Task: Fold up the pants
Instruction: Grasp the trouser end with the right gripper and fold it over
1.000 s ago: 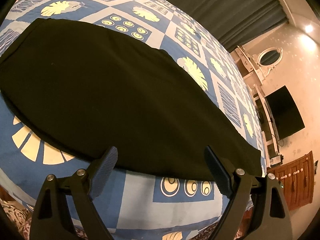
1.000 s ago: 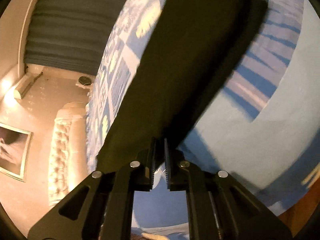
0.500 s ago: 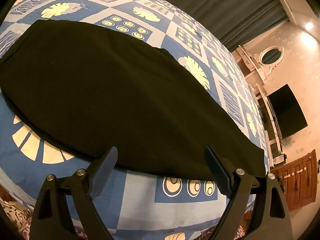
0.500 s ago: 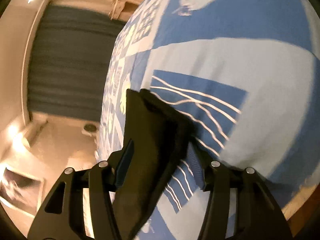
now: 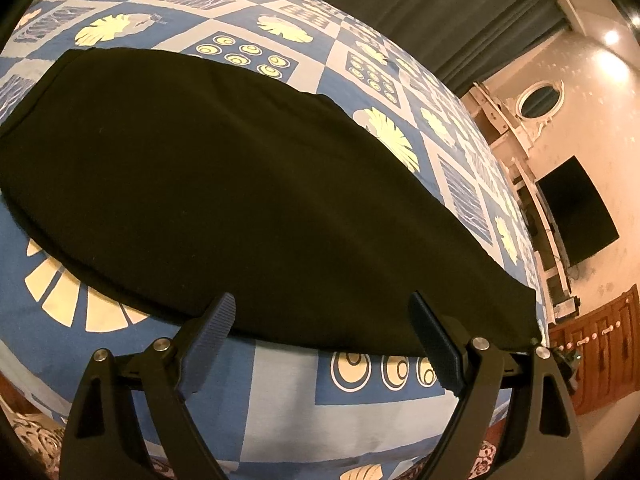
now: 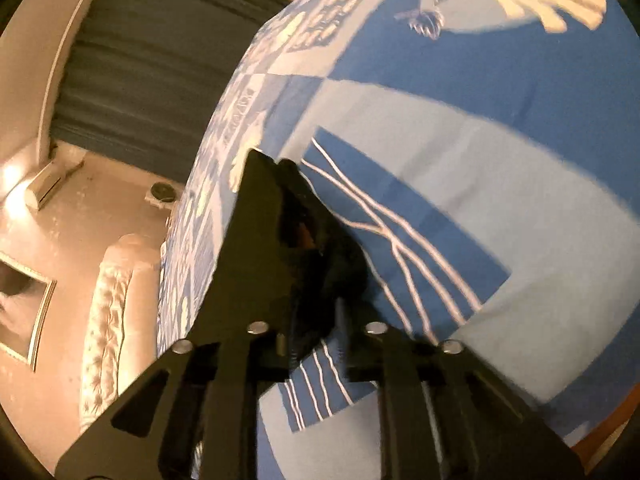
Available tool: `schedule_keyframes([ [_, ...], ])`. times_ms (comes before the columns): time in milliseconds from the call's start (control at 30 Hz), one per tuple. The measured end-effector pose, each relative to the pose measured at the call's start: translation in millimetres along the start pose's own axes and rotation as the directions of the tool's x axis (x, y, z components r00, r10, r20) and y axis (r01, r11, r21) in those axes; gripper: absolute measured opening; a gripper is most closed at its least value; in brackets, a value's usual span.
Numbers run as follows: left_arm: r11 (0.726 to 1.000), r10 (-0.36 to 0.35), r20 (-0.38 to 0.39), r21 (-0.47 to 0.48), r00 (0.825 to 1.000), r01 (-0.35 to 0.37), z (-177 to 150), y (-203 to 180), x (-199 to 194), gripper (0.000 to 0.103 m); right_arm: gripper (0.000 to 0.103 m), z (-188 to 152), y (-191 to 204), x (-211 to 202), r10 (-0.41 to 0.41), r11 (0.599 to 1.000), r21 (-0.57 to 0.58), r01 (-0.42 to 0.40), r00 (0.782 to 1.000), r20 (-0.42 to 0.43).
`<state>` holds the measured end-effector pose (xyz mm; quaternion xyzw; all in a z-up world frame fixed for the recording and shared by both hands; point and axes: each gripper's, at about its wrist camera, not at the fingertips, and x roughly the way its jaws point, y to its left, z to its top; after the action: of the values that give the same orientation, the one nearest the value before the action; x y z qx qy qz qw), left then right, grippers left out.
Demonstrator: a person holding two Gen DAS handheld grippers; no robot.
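Note:
The black pants (image 5: 224,184) lie flat and folded lengthwise on a blue patterned bedspread (image 5: 280,392), running from far left to right. My left gripper (image 5: 324,332) is open and empty, its fingertips (image 5: 218,318) just over the pants' near edge. In the right wrist view my right gripper (image 6: 312,320) is open, with a bunched end of the pants (image 6: 272,248) lying between and ahead of its jaws on the bedspread (image 6: 500,184); the fingers are partly hidden by the dark cloth.
Dark curtains (image 5: 420,4) hang behind the bed. A wall TV (image 5: 576,208), a white shelf unit and a wooden cabinet (image 5: 592,344) stand at the right. A tufted headboard (image 6: 108,320) is at the left in the right wrist view.
My right gripper has opened and let go of the pants end, which now lies on the bedspread. My left gripper has stayed open and barely moved.

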<state>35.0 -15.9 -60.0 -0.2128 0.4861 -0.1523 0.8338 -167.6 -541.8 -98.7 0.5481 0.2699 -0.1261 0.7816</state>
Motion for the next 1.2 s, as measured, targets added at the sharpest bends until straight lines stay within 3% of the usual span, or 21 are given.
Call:
schedule_keyframes([
  [33, 1.000, 0.002, 0.002, 0.003, 1.000, -0.002, 0, -1, 0, 0.087, 0.030, 3, 0, -7, 0.004, 1.000, 0.002, -0.004, 1.000, 0.006],
  [100, 1.000, 0.005, 0.017, 0.018, 1.000, -0.006, 1, -4, -2, 0.087, 0.055, 12, 0, -20, -0.034, 0.999, -0.012, 0.034, 0.998, 0.057],
  [200, 0.998, 0.028, 0.052, 0.063, 0.998, -0.031, 4, -9, -6, 0.087, 0.060, 29, 8, -28, -0.079, 0.994, -0.070, 0.086, 0.993, 0.087],
  [300, 0.992, 0.062, 0.062, 0.110, 0.996, -0.069, 5, -8, -4, 0.087, 0.063, 47, 18, -11, -0.054, 0.990, -0.133, 0.053, 0.999, 0.000],
  [467, 0.999, 0.035, 0.035, 0.030, 0.999, -0.036, 8, 9, 2, 0.087, 0.067, 60, 19, 30, -0.045, 0.987, -0.163, 0.019, 0.986, -0.162],
  [567, 0.999, 0.029, 0.026, 0.030, 0.999, -0.029, 9, 9, 2, 0.087, 0.079, 66, 19, 40, 0.025, 0.989, -0.137, -0.055, 0.977, -0.214],
  [700, 0.999, 0.030, 0.026, 0.043, 0.999, -0.031, 8, 9, 3, 0.087, 0.079, 67, 23, 54, 0.070, 0.985, -0.128, -0.119, 0.939, -0.338],
  [767, 0.998, 0.037, 0.020, 0.058, 0.999, -0.038, 8, 7, 3, 0.087, 0.079, 62, 31, 63, 0.035, 0.979, -0.170, -0.110, 0.918, -0.394],
  [833, 0.997, 0.035, 0.012, 0.063, 0.999, -0.036, 9, 6, 3, 0.087, 0.074, 61, 36, 65, -0.001, 0.979, -0.188, -0.081, 0.916, -0.402],
  [900, 0.998, 0.031, -0.001, 0.062, 1.000, -0.031, 10, 7, 3, 0.087, 0.042, 59, 41, 67, -0.086, 0.974, -0.227, -0.008, 0.912, -0.401],
  [967, 0.997, 0.032, -0.020, 0.074, 0.999, -0.030, 11, 7, 5, 0.087, 0.023, 55, 41, 67, -0.108, 0.972, -0.233, 0.010, 0.905, -0.412],
  [1133, 0.996, 0.007, -0.052, 0.089, 0.999, -0.002, 11, 13, 8, 0.088, 0.022, 44, 58, 60, -0.139, 0.959, -0.280, 0.031, 0.917, -0.375],
  [1200, 0.990, 0.005, -0.089, 0.144, 0.996, 0.008, 11, 9, 12, 0.093, 0.022, 41, 69, 55, -0.167, 0.948, -0.313, 0.055, 0.924, -0.343],
])
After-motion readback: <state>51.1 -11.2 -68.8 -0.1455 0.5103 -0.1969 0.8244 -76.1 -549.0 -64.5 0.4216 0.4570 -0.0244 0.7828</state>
